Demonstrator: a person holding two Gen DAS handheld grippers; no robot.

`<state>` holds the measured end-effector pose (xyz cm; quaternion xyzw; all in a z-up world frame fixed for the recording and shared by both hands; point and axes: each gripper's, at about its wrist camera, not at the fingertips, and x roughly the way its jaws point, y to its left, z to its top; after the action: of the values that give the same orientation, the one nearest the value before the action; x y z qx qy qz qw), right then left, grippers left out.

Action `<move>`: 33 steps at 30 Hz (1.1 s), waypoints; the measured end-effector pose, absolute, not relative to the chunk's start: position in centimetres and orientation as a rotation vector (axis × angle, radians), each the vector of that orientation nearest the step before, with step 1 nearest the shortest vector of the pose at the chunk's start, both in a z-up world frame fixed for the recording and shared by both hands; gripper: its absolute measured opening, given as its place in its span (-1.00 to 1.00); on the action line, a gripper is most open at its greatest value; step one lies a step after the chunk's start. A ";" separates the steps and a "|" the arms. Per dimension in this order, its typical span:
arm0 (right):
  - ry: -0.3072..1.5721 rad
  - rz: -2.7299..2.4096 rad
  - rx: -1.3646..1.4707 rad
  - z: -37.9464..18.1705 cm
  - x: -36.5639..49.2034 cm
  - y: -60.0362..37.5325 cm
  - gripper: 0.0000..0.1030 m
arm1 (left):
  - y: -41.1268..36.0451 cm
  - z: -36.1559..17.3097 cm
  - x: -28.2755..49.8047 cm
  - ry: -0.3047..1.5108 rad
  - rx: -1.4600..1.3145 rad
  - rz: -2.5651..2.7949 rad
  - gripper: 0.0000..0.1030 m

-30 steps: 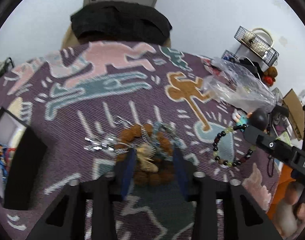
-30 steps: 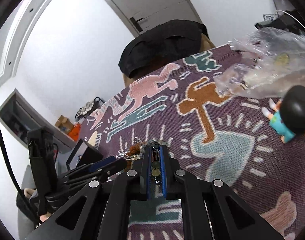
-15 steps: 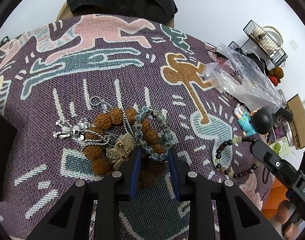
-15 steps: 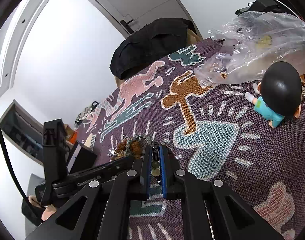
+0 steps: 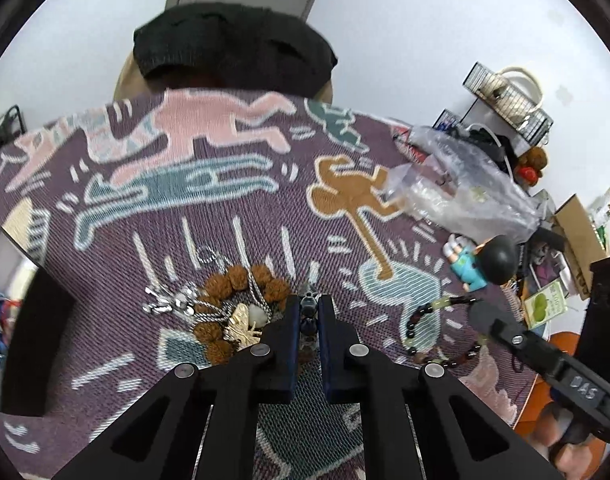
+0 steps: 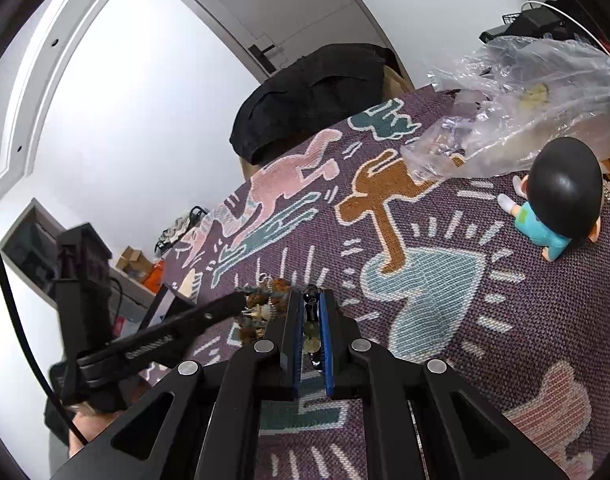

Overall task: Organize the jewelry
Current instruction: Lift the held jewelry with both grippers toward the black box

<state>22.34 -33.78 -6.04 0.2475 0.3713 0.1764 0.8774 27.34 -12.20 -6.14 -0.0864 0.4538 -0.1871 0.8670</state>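
A jewelry pile lies on the patterned purple cloth: a brown rough-bead bracelet (image 5: 241, 280), silver chains (image 5: 173, 304) and a gold pendant (image 5: 243, 326). My left gripper (image 5: 308, 306) is shut on a grey-blue bead bracelet (image 5: 308, 316), just right of the pile. My right gripper (image 6: 312, 300) is shut on a dark and pale green bead bracelet (image 6: 311, 328); that bracelet hangs from its fingers in the left wrist view (image 5: 437, 326). The pile also shows in the right wrist view (image 6: 265, 304), with the left gripper's fingers (image 6: 209, 314) at it.
A clear plastic bag (image 5: 461, 188) and a black-haired toy figure (image 5: 485, 262) lie at the right of the cloth. A black garment (image 5: 229, 46) hangs over a chair at the far edge. A dark box (image 5: 29, 316) stands at the left. Clutter lies beyond the right edge.
My left gripper closed on the grey-blue bead bracelet at the pile's right side and lifted back a little. My right gripper kept holding its bracelet and drifted right.
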 end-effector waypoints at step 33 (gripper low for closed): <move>0.733 0.517 0.386 -0.7 22.8 -23.5 -0.82 | 4.8 -0.7 25.2 0.783 -0.281 -0.181 -0.83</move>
<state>22.77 -23.52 -0.74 0.1853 0.3521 0.2482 0.8832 25.15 4.82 -0.71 -0.1365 0.3797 -0.0877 0.9108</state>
